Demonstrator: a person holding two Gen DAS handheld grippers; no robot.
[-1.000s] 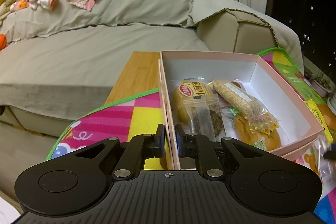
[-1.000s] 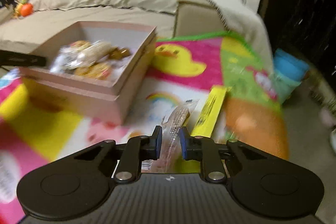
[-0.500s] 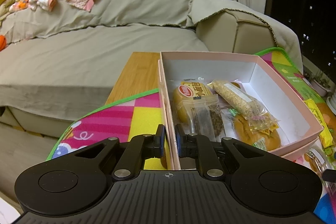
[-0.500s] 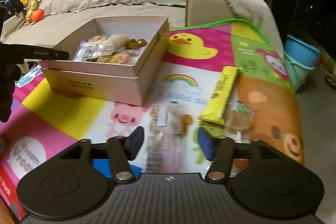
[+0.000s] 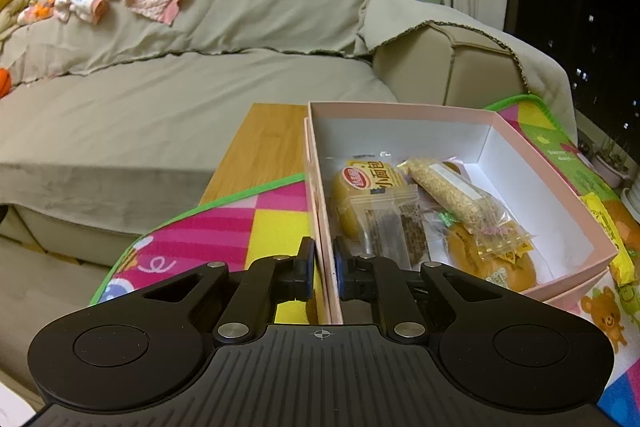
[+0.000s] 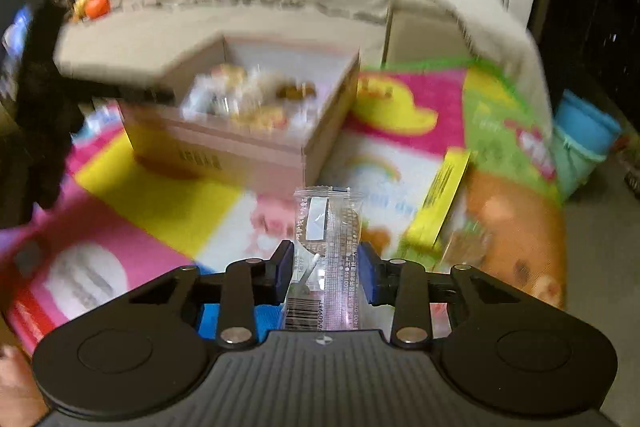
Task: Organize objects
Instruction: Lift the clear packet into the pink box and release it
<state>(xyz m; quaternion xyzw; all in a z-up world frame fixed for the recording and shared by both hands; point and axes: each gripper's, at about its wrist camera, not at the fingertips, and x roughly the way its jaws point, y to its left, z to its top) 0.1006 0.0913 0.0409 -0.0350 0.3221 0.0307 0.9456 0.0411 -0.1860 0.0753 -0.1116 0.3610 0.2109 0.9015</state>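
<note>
Our right gripper (image 6: 325,269) has just been closing on the clear snack packet (image 6: 328,251), long axis pointing away toward the pink box (image 6: 240,147) (barcode end nearest us). Left gripper (image 5: 324,267) is clamped on the box wall (image 5: 320,219); only its view shows "小面包" on a bun wrapper (image 5: 370,179).

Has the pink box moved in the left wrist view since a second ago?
No. The pink box sits at the same spot against the sofa, its wall clamped in the left gripper.
</note>
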